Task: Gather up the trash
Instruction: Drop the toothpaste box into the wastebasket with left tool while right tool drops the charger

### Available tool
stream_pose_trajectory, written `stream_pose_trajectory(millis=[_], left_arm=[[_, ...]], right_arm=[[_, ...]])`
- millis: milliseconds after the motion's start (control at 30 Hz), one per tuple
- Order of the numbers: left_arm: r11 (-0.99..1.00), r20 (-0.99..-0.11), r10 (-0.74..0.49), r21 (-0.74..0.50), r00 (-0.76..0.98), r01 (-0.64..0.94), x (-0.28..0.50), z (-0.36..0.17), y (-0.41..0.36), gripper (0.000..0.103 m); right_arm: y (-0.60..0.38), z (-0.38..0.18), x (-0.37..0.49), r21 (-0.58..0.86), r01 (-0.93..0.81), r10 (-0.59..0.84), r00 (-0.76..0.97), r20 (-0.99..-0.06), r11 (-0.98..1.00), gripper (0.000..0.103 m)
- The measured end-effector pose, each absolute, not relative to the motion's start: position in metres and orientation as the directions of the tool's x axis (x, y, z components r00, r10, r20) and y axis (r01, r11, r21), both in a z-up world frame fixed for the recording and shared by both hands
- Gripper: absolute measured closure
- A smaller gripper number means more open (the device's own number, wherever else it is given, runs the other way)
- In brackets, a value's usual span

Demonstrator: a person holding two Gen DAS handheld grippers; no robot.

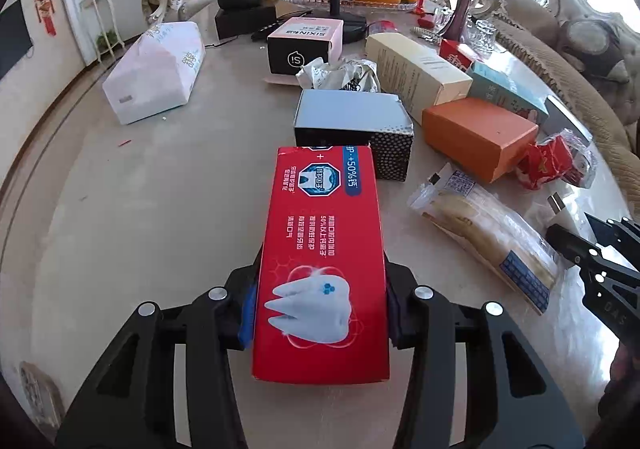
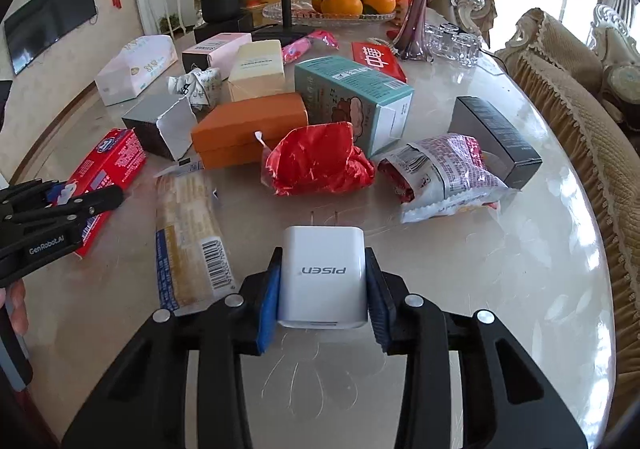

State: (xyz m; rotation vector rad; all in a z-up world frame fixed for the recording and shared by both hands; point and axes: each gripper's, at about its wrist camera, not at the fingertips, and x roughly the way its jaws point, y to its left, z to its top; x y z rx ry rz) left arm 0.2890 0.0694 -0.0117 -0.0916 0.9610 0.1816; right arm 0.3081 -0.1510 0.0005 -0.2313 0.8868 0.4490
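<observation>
Left fingers (image 1: 256, 305) clamping red box (image 1: 320, 261), right fingers (image 2: 268, 301) clamping charger (image 2: 322, 281)

Both grippers' jaws clamped, loaded.

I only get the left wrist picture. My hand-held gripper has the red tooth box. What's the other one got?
Observer: The right hand-held gripper is shut on a white charger marked PISEN.
Child: Which way do its prongs go?
Observer: Away from the camera, toward the red crumpled wrapper.
Child: What's past the wrapper on the right?
Observer: A dark grey box lying flat, behind a torn snack bag.
Child: Is my red box flat?
Observer: Hard to tell; the left hand-held gripper covers its near end.
</observation>
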Motion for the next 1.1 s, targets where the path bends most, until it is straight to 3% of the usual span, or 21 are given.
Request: stream_pose_trajectory(millis=[400,700,867,1100], left_arm=[[0.996,-0.76,0.023,-0.035,0.65,-0.076,0.214,0.031,0.059,0.056],[0.997,-0.717,-0.08,-0.06,0.693,0.053,0.094,0.054,0.035,0.056],[0.991,-0.718,-0.126,-0.059,0.685,0.121,0.022,0.042,0.016,0.056],[0.977,-0.781,-0.162,-0.041,0.604,0.209,-0.048,-0.008,-0.009,0.056]], right_arm=[[-0.176,0.027,0.266,0.071,-0.44,0.34,0.57,-0.748,0.895,0.067],[-0.198,0.055,0.153,0.144,-0.511,0.462,0.576,-0.674,0.847,0.067],[-0.202,0.049,0.079,0.157,-0.549,0.497,0.552,-0.669,0.821,0.067],[-0.197,0.008,0.007,0.181,-0.562,0.49,0.467,-0.736,0.807,0.067]])
